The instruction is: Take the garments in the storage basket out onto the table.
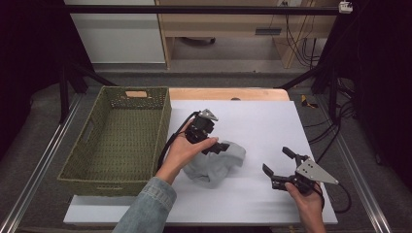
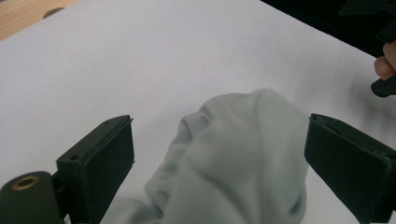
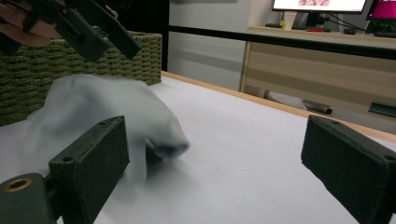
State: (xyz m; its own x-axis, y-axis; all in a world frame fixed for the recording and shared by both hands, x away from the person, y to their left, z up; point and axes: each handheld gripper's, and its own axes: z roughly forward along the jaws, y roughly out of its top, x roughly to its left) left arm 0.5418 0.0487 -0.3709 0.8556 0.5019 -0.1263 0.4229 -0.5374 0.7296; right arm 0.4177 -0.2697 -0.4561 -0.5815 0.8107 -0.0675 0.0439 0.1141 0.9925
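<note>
A crumpled grey cloth [image 1: 214,166] lies on the white table top [image 1: 252,126], right of centre. My left gripper [image 1: 222,147], held in a hand with a denim sleeve, hovers over the cloth's upper left part. In the left gripper view it [image 2: 219,123] stands open, with the cloth [image 2: 233,158] bunched between and below the jaws, untouched by either one. My right gripper [image 1: 276,159] is open, a short way right of the cloth. In the right gripper view it [image 3: 215,126] points at the cloth [image 3: 102,107], with nothing between its jaws.
A green woven basket [image 1: 97,141] with nothing in it stands at the table's left, its wall [image 3: 144,56] rising behind the cloth. The table's wooden far edge [image 1: 228,93] shows beyond the white top. Metal rails and cables run along the sides.
</note>
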